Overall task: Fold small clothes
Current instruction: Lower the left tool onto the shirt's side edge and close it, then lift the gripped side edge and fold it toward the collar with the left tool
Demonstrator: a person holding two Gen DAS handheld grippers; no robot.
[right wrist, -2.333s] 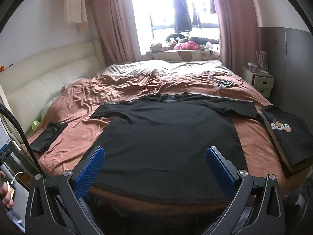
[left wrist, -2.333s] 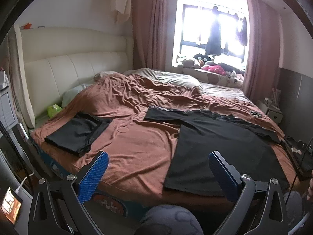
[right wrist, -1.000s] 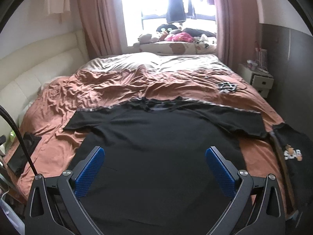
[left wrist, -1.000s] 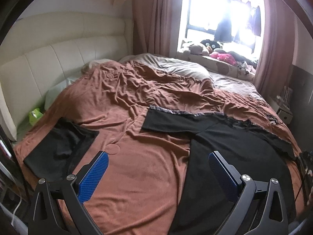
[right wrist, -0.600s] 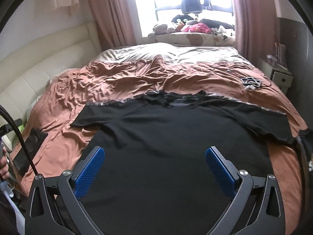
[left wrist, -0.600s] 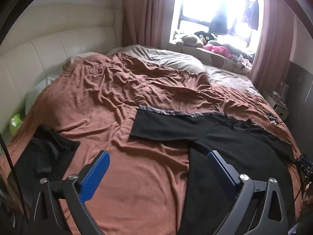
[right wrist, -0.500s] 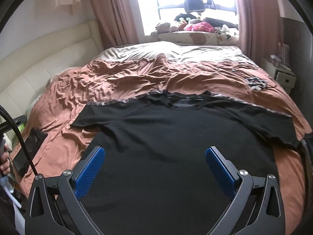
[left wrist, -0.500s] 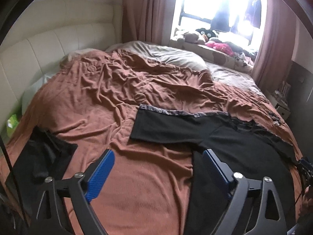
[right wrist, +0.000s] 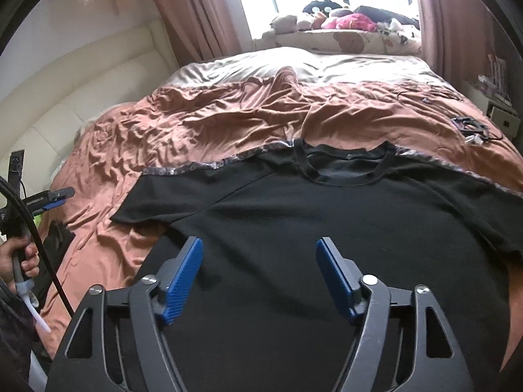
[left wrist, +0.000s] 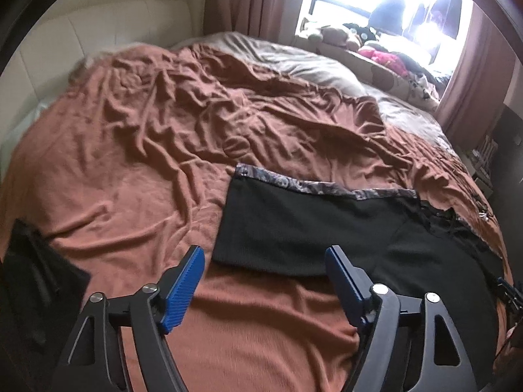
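Left hand-held gripper (left wrist: 264,285): two black angular arms w/ triangular cut-outs, each tipped w/ a ribbed blue pad; silver round screws are seen at the arm joints, two per side. Right hand-held gripper (right wrist: 260,277): same build, black frame, blue ribbed pads, silver screws. In the right wrist view the left gripper is seen from the side, black w/ a blue tip and white lettering, too small to be read. A black cable (right wrist: 36,245) is seen running down beside it; a white handle part is gripped by a hand (right wrist: 23,258).
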